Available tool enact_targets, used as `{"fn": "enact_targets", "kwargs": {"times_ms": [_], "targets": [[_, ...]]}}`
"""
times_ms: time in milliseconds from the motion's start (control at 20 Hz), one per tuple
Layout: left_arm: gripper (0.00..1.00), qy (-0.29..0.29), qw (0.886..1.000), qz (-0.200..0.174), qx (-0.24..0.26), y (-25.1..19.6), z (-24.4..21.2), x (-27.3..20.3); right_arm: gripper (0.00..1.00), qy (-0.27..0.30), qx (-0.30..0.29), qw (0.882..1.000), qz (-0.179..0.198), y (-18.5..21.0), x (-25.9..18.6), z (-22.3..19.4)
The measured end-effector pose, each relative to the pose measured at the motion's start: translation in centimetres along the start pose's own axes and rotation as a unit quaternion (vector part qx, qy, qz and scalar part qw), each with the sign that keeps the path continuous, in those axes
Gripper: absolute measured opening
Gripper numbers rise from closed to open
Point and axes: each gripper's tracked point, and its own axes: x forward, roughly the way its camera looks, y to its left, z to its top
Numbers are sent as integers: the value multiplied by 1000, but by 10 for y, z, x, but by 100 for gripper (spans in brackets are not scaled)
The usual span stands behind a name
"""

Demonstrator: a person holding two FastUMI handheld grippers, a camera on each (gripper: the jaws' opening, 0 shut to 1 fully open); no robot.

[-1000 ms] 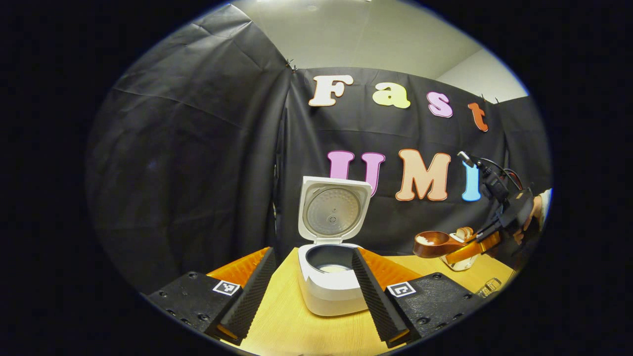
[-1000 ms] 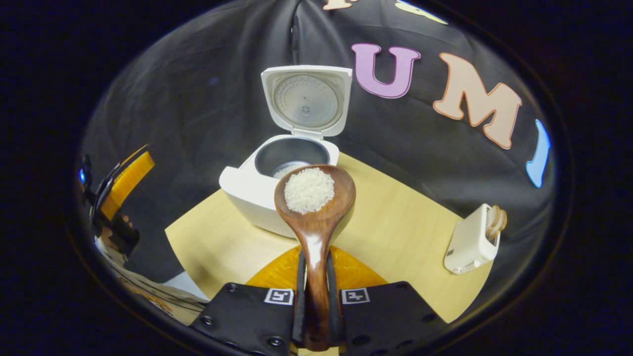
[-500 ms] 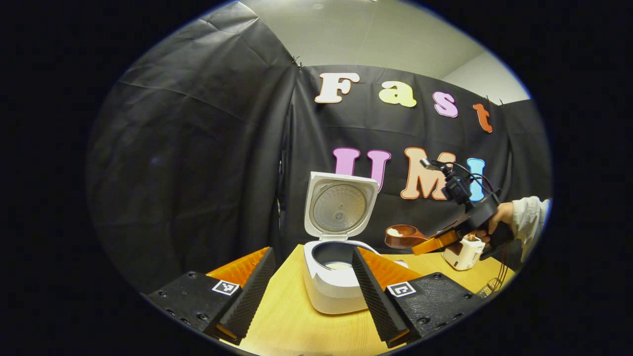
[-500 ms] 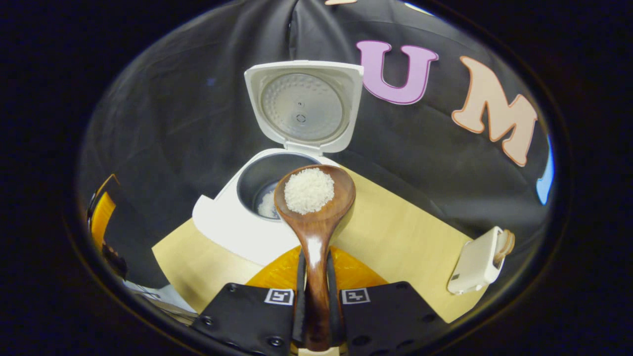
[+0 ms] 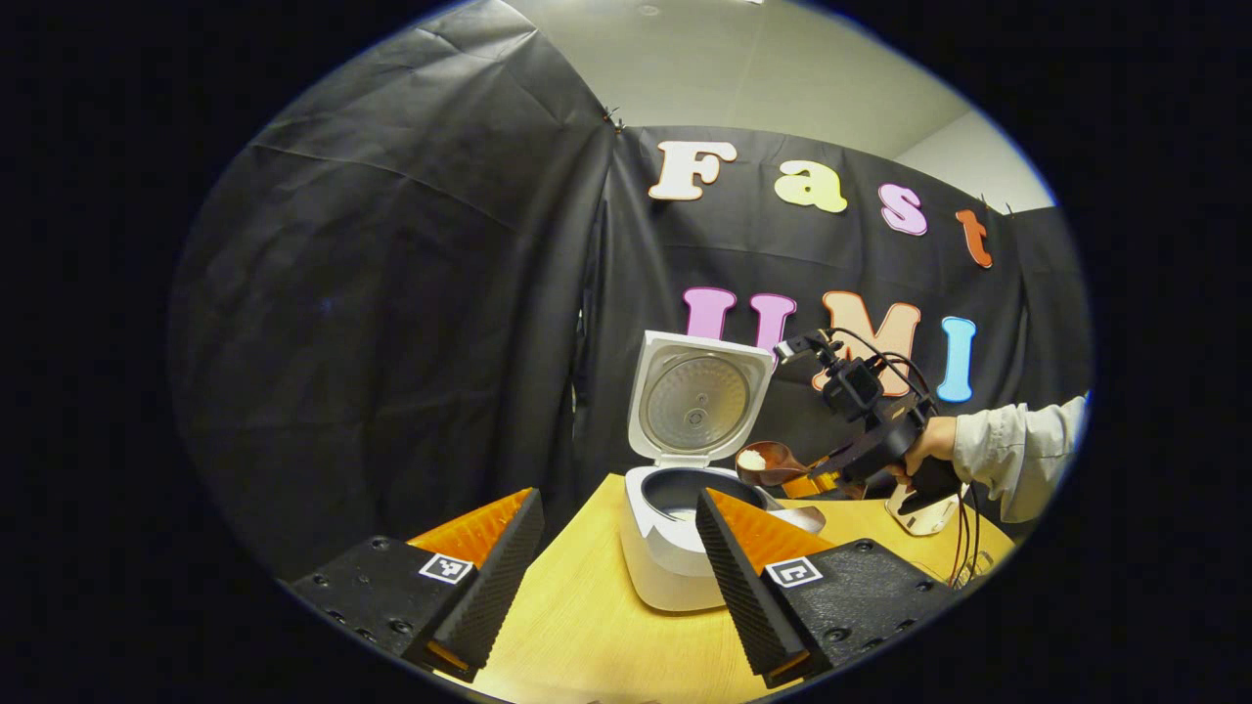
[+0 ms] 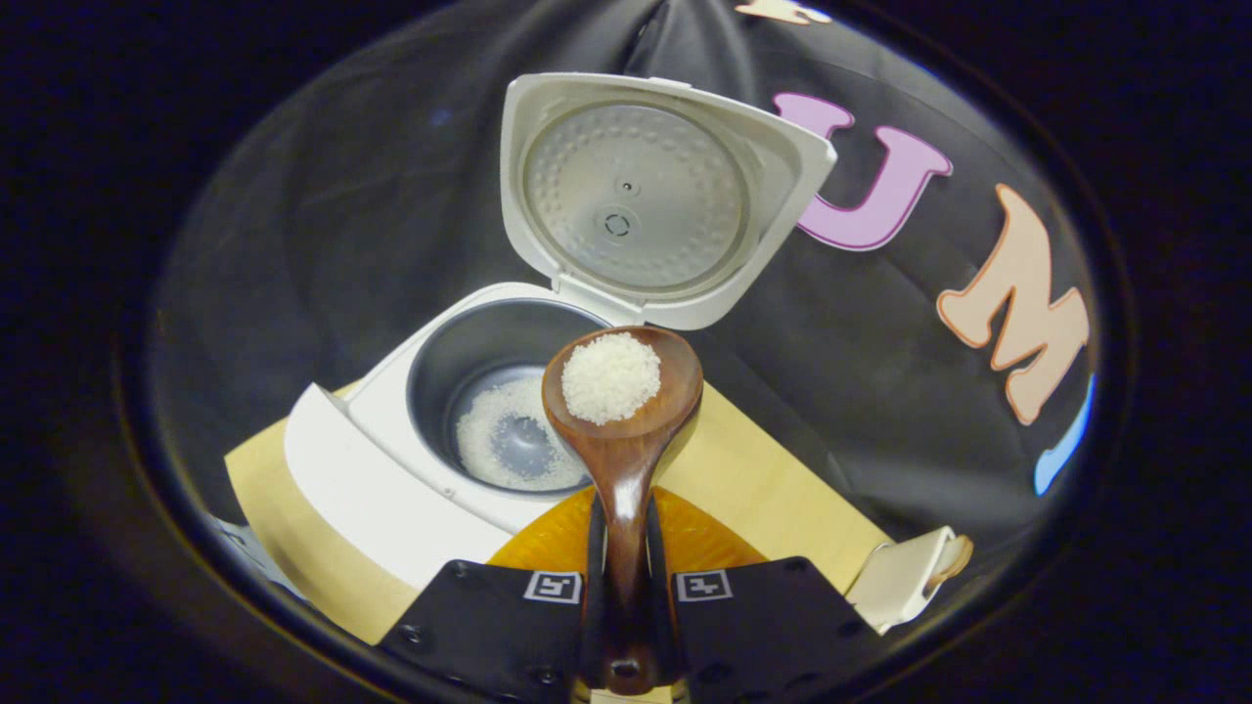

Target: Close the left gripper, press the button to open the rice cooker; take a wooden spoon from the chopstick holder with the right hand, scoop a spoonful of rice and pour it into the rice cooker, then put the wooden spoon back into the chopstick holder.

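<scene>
Across the lower middle of your right gripper view, the desk (image 6: 773,479) carries the rice cooker (image 6: 391,489), its lid (image 6: 636,196) standing open toward the upper centre and the dark inner pot (image 6: 489,391) showing a thin scatter of rice on its bottom. Your right hand-held gripper (image 6: 623,626) is clamped tight on the handle of the wooden spoon (image 6: 623,430), whose bowl, level and heaped with rice (image 6: 611,376), sits at the pot's right rim. The chopstick holder (image 6: 905,587) lies at the lower right edge, well apart from the cooker.

Your left gripper view adds the side-on picture: the spoon's bowl (image 5: 768,462) hangs just above the cooker's (image 5: 675,548) right rim, below the raised lid (image 5: 696,401), with your hand (image 5: 929,445) and sleeve (image 5: 1017,455) reaching in from the right edge. The left hand-held gripper (image 5: 616,577) stands wide open at the bottom, holding nothing, with bare desk (image 5: 587,636) between its fingers and the cooker beyond.
</scene>
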Motion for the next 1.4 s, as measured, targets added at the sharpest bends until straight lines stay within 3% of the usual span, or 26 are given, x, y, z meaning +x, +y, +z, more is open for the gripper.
{"fn": "enact_targets", "kwargs": {"times_ms": [250,300,400,450,600,650,700,750,800,850,900,950,1000,1050,1200,1300,1400], "targets": [[88,2,1000,15,-1,11,-2,-6,21,-12,-100,994,-43,-1,15,3],[92,2,1000,17,-1,12,-3,-8,21,-16,-122,991,-51,0,16,4],[88,4,1000,21,-3,15,-3,-10,20,-21,-173,982,-74,-3,18,7],[92,4,1000,23,-4,16,-4,-10,20,-23,-195,977,-84,-5,19,8],[92,7,1000,26,-9,19,-6,-12,21,-29,-239,964,-111,-8,19,13],[87,7,1000,27,-10,20,-8,-12,20,-33,-254,959,-122,-11,20,15],[92,7,1000,28,-10,22,-8,-13,20,-36,-272,952,-133,-14,20,18],[87,8,999,30,-10,24,-8,-14,20,-39,-289,946,-142,-16,20,20],[92,7,999,32,-12,26,-7,-15,19,-44,-312,937,-152,-17,21,23],[93,5,999,34,-12,28,-8,-15,19,-47,-352,920,-164,-20,19,26],[92,6,999,36,-12,30,-8,-14,21,-61,-400,896,-183,-24,18,36],[92,7,999,36,-13,30,-9,-14,18,-71,-422,883,-192,-23,16,43],[87,6,999,37,-15,31,-9,-15,19,-72,-424,883,-186,-18,16,41],[92,6,999,39,-17,33,-9,-16,20,-70,-423,885,-183,-16,16,39],[92,4,999,43,-20,36,-9,-19,21,-83,-445,868,-203,-17,13,51],[92,3,999,46,-23,39,-9,-21,19,-97,-467,851,-219,-17,7,58],[92,3,999,48,-24,40,-9,-22,20,-112,-502,823,-241,-18,2,69]]}}
